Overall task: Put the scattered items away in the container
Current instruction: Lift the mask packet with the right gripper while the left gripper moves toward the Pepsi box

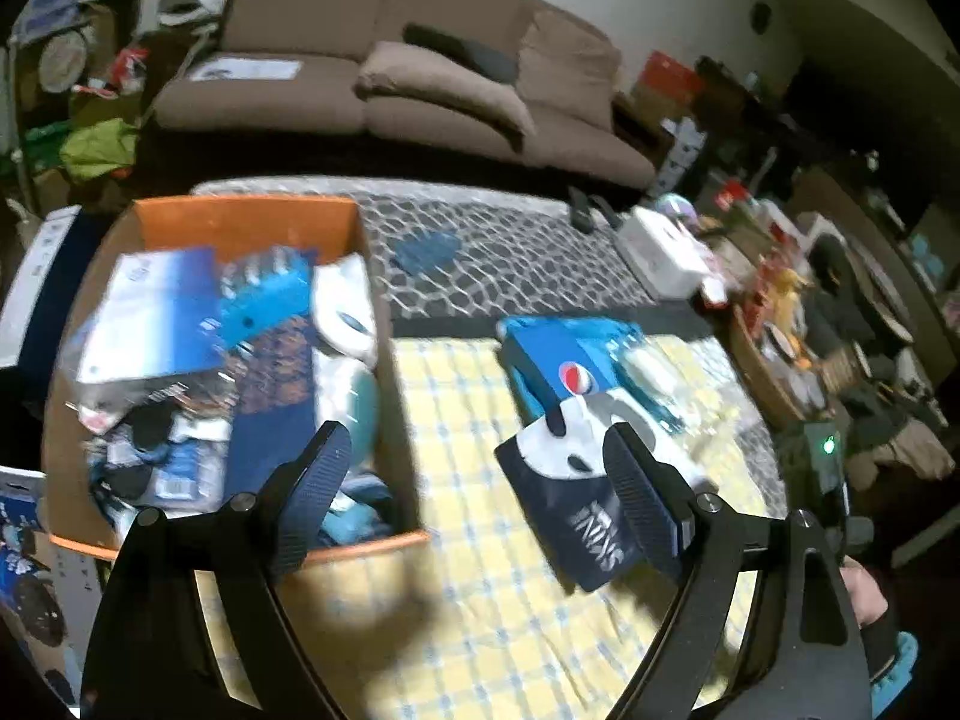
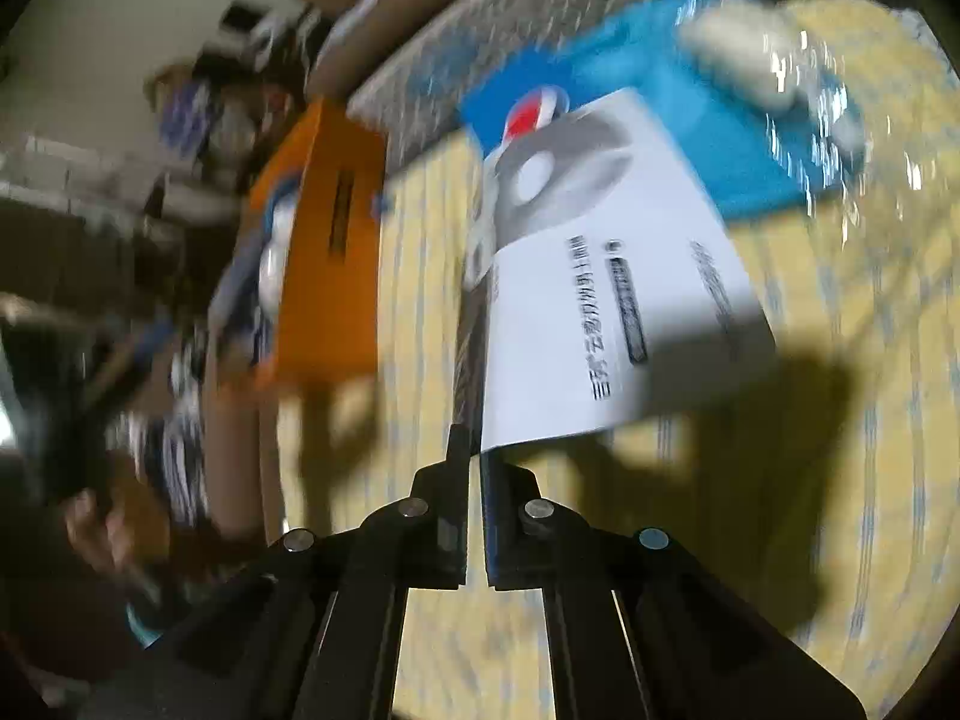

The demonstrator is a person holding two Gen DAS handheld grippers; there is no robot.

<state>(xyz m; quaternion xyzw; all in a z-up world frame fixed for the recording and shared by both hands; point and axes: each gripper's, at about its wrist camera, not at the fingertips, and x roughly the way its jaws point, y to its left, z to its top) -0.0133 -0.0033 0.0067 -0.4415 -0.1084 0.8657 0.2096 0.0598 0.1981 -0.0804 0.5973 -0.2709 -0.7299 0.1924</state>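
A cardboard box with orange flaps stands at the left on a yellow checked cloth, filled with several packets and papers. My left gripper hangs open over the box's near right corner, nothing between its fingers. My right gripper is shut on the near edge of a white printed booklet, held tilted above the cloth. The left wrist view shows that booklet as white and navy. Behind it lie a blue Pepsi bag and a clear plastic packet. The box's orange flap is to the left.
A brown sofa stands beyond a patterned rug. A white box and low shelves crowded with small things line the right side. A person's hand shows at the lower right. The right wrist view is blurred.
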